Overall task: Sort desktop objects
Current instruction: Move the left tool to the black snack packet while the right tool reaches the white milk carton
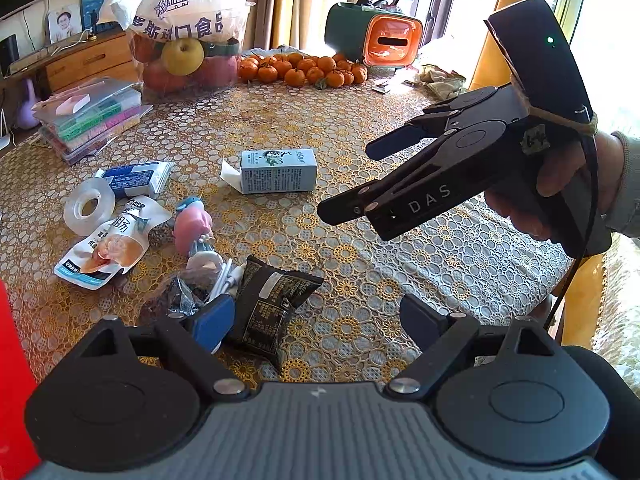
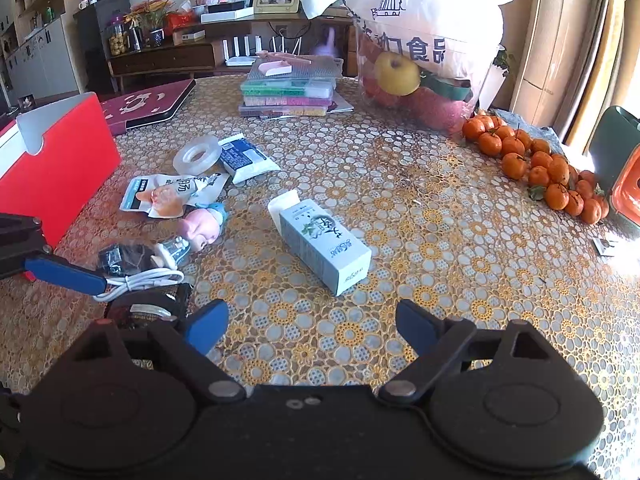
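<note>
Left gripper (image 1: 316, 322): black body with a grey ribbed top plate, two round black hubs, silver pivot screws, blue pads on the fingers (image 1: 214, 320).
Right gripper (image 1: 346, 182): black, two tapered fingers, white letters "DAS" on the side, small silver screws near the tips.
Right gripper top: black curved module with a green light, tied on with brown twine.
Cable: black, ran down behind the handle.
Hand (image 1: 560, 188): wore a grey-green sleeve cuff.

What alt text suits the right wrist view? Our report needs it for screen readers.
The open right gripper hovers over a floral tablecloth, facing a light carton lying on its side. Snack packets, tape and a red box lie left, tangerines right.
</note>
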Demonstrator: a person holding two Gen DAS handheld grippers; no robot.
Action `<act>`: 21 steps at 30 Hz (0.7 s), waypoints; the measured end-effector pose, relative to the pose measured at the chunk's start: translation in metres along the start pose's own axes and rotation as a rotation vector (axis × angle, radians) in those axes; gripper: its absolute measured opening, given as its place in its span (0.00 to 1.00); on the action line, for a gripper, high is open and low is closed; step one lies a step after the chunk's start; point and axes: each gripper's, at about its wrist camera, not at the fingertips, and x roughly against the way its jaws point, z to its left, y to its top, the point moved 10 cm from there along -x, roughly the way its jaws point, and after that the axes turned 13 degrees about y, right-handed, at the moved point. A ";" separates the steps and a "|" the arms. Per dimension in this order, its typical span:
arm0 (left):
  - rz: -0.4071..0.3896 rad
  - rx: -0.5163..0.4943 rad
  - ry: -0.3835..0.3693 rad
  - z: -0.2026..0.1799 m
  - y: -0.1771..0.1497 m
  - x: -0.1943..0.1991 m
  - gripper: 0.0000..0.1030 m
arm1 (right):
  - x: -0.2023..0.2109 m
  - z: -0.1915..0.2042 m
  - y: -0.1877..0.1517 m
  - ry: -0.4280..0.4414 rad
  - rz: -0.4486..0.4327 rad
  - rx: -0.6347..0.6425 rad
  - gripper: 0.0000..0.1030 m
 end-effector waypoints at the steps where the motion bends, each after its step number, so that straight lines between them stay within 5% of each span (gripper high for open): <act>1: 0.001 -0.002 -0.004 0.000 0.000 -0.002 0.87 | -0.002 -0.001 0.001 0.001 0.002 0.002 0.88; 21: 0.032 -0.008 -0.029 -0.006 -0.003 -0.026 0.87 | -0.035 -0.009 0.025 0.028 0.009 0.037 0.86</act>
